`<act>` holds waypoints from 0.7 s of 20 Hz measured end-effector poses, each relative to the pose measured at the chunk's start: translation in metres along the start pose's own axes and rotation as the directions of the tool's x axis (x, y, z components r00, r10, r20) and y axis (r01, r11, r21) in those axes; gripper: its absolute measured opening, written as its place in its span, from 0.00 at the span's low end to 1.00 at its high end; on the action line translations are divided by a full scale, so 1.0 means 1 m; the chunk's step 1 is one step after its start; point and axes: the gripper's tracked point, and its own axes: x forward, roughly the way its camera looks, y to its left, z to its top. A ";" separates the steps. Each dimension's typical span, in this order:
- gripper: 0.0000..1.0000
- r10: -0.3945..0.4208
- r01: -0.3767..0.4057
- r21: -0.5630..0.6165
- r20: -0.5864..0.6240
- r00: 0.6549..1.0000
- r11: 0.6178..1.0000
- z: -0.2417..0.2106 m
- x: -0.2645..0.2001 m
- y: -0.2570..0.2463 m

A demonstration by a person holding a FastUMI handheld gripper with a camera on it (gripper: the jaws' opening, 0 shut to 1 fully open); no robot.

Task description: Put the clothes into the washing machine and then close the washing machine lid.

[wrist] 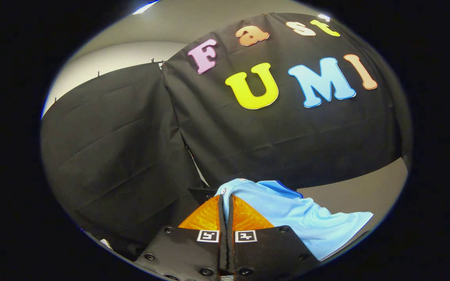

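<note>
Black booth cloth [131, 148] behind; gripper [226, 203] clamped on blue shirt [287, 214], draping rightward.

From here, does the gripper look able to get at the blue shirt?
Probably yes: the gripper looks already closed on the blue shirt, a fold pinched between its fingers, the rest draping off to one side.

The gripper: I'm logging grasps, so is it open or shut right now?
Shut on the blue shirt. The gripper has its fingers pressed together with a fold of cloth pinched between them; the shirt hangs up off the fingers.
</note>
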 end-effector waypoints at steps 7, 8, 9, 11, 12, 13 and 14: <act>0.01 0.056 -0.058 -0.038 -0.039 0.998 0.998 -0.022 0.028 0.042; 0.01 0.062 -0.064 -0.042 -0.047 0.997 0.997 -0.025 0.033 0.046; 0.01 0.066 -0.069 -0.045 -0.056 0.996 0.997 -0.030 0.038 0.051; 0.01 0.075 -0.079 -0.049 -0.074 0.994 0.996 -0.038 0.047 0.058; 0.01 0.082 -0.086 -0.049 -0.084 0.993 0.995 -0.043 0.052 0.062; 0.01 0.087 -0.092 -0.049 -0.093 0.992 0.995 -0.048 0.057 0.067; 0.01 0.092 -0.098 -0.052 -0.103 0.990 0.994 -0.052 0.063 0.072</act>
